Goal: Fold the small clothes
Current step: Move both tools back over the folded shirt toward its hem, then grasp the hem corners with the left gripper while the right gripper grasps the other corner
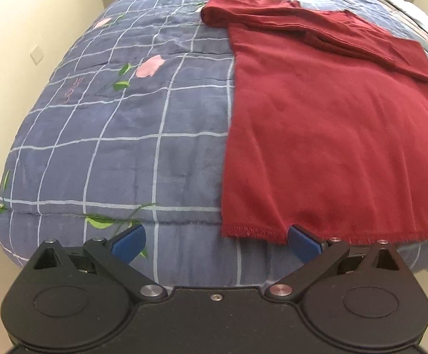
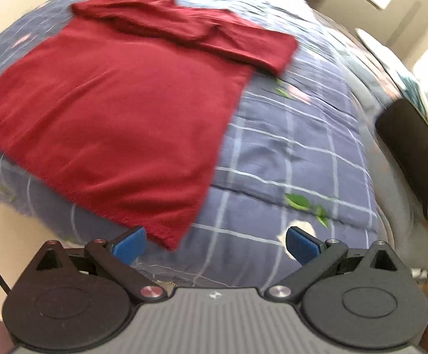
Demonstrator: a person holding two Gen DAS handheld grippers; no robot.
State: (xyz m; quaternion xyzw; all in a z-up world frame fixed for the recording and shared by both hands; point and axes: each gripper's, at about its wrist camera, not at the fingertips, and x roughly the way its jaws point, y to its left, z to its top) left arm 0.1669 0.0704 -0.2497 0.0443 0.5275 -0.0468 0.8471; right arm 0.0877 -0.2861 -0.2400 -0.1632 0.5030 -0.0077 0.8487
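Observation:
A dark red shirt [image 1: 326,135] lies flat on a blue checked quilt [image 1: 125,147], its sleeves folded across the far end. My left gripper [image 1: 217,240] is open at the near hem's left corner, the right blue pad [image 1: 302,243] just touching the hem edge. In the right wrist view the same shirt [image 2: 119,112] fills the left side, and my right gripper [image 2: 215,240] is open just in front of the hem's right corner. Nothing sits between either pair of fingers.
The quilt [image 2: 287,153] drops off at the near edge of the bed. A cream wall [image 1: 22,44] stands to the left. A dark object [image 2: 411,153] lies on the bed's right side beside a pillow.

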